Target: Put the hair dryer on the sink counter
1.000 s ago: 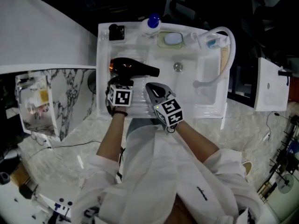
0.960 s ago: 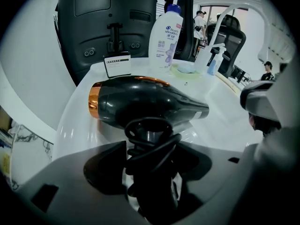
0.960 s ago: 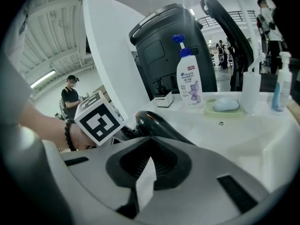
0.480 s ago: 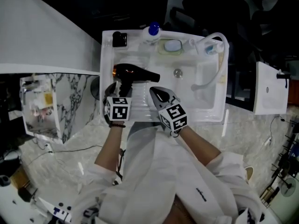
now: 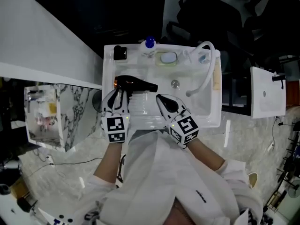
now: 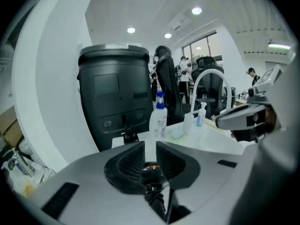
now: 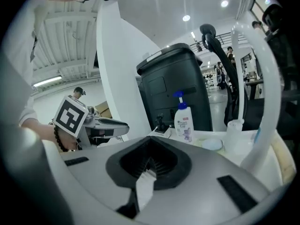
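So the hair dryer is lying across the left part of the white sink, nozzle aimed right toward the drain; honestly can't tell from above if it's on a flat bit or down in the bowl.

Left gripper is on it from the near side; its jaws are closing, and in the left gripper view the butt of the black handle sits right between the pads, which look like they're already touching it; the cord curls off underneath. Right gripper hangs just beside it with its jaws pinched together and nothing in them.

What I'd worry about:
- the grip is way down at the cord end, so the heavy head could swing or twist in the pads once it's lifted; a slip drops it back on the sink
- the cord could drag or catch on the sink edge
- the nozzle is pointing at the drain and the white faucet; a sloppy swing could clip that, or knock the pump bottle at the back rim
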`<state>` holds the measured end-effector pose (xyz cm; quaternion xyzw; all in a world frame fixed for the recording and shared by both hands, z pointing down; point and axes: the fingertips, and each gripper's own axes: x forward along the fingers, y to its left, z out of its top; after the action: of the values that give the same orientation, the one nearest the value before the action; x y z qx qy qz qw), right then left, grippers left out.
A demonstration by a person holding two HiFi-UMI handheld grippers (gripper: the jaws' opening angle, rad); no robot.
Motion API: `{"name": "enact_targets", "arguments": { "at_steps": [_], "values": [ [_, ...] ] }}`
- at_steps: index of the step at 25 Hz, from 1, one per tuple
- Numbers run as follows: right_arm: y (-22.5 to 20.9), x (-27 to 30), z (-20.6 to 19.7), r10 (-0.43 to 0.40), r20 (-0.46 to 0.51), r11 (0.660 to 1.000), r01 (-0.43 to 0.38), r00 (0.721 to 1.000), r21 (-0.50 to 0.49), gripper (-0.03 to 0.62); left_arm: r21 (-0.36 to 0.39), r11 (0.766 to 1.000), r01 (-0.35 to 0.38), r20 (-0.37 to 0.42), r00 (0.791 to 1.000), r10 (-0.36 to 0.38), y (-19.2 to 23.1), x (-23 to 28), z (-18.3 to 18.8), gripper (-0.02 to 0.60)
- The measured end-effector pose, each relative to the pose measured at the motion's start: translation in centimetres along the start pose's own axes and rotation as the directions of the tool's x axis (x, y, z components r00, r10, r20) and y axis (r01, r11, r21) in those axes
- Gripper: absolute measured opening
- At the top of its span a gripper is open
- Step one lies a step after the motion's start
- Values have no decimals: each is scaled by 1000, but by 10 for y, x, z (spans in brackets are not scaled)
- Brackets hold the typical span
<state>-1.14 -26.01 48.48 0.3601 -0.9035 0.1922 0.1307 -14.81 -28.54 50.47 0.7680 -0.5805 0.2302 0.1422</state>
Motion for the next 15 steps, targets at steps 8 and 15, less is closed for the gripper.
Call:
{"name": "enact_targets", "arguments": {
  "at_steps": [8,15],
  "values": [
    [-17,-38,47,-123,120,988,133,985,-76,17,30,999,-27,279,960,18,-3,-37,74,40],
    [-37,-71,71,-222,206,970,237,953,-54,17,-4,1000,-9,395,918,10,-6,-51,92,40]
  ]
}}
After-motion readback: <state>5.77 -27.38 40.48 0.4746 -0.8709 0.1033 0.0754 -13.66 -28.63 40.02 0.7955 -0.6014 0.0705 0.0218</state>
